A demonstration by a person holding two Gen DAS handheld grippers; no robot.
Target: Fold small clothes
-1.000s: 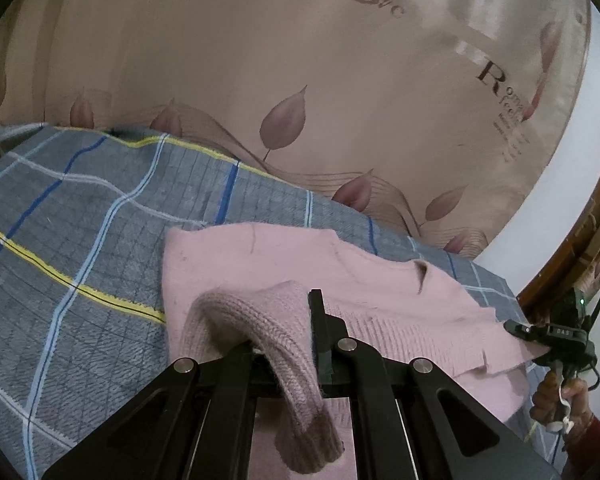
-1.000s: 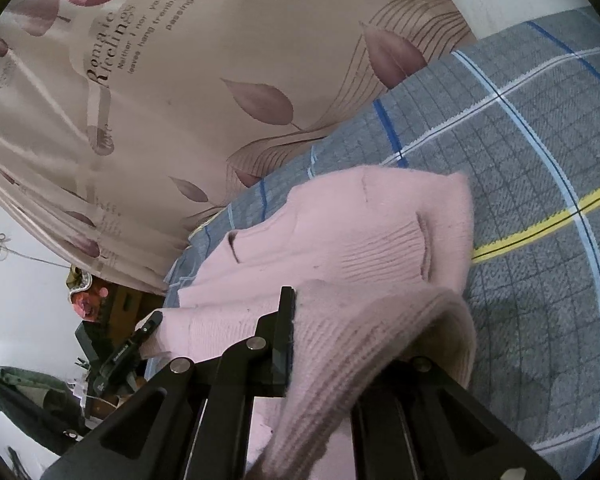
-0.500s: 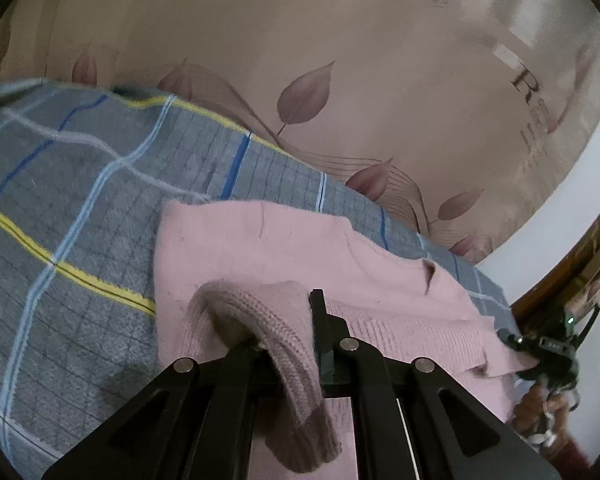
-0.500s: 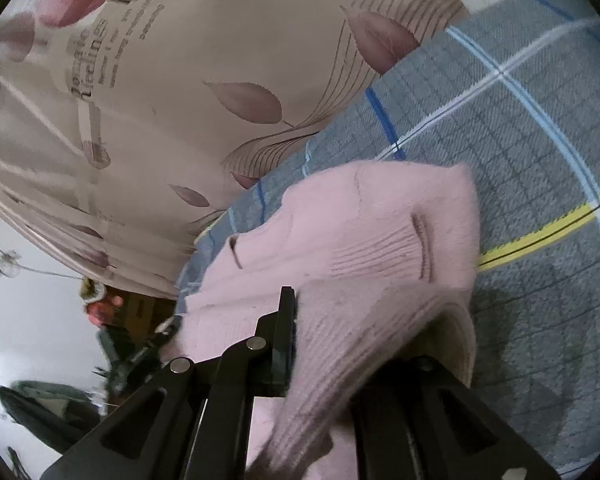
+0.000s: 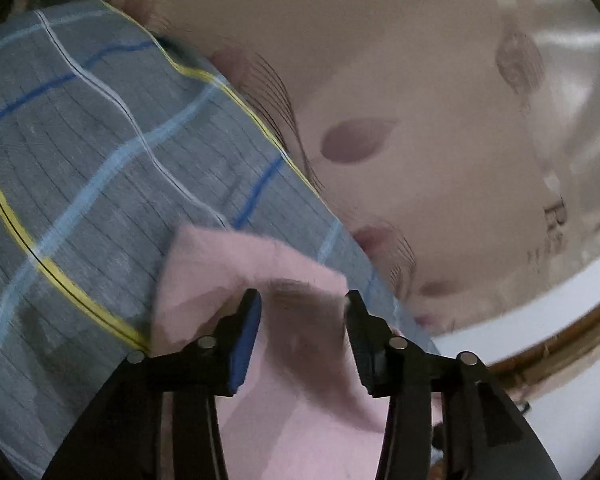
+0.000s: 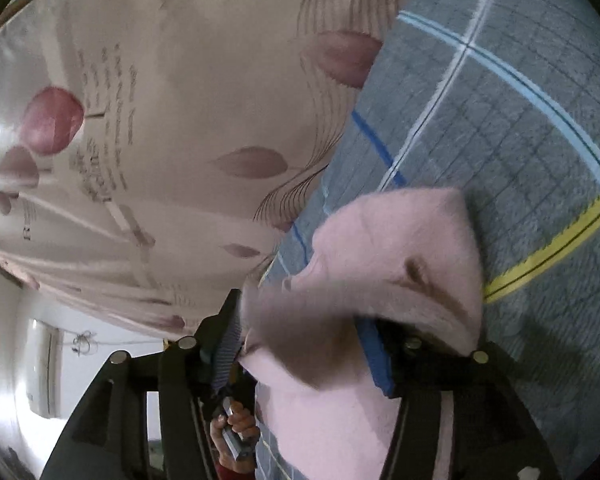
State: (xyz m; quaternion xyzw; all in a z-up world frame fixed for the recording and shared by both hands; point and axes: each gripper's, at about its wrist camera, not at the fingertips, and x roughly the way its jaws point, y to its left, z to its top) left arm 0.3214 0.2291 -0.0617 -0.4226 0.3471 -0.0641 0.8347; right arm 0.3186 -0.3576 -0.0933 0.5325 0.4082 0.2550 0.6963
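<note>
A small pink knit sweater (image 5: pixel 236 264) lies on a grey plaid bed cover (image 5: pixel 80 152). In the left wrist view my left gripper (image 5: pixel 302 308) is open, its jaws wide apart just above the pink fabric, holding nothing. In the right wrist view the sweater (image 6: pixel 400 248) is bunched over my right gripper (image 6: pixel 300 320); the jaws stand apart with a fold of pink fabric lying loosely between them. The sweater's lower part is hidden by the gripper frames. Both views are motion-blurred.
A beige curtain with maroon leaves and lettering (image 5: pixel 420 100) hangs right behind the bed's far edge, also in the right wrist view (image 6: pixel 160 140). The plaid cover (image 6: pixel 520 120) extends to the right. A white wall (image 5: pixel 540 312) and a wooden frame (image 5: pixel 560 340) lie at right.
Both grippers have opened and let go of the sweater sleeves they were pinching. Both cameras have moved forward and tilted, and the view is blurred.
</note>
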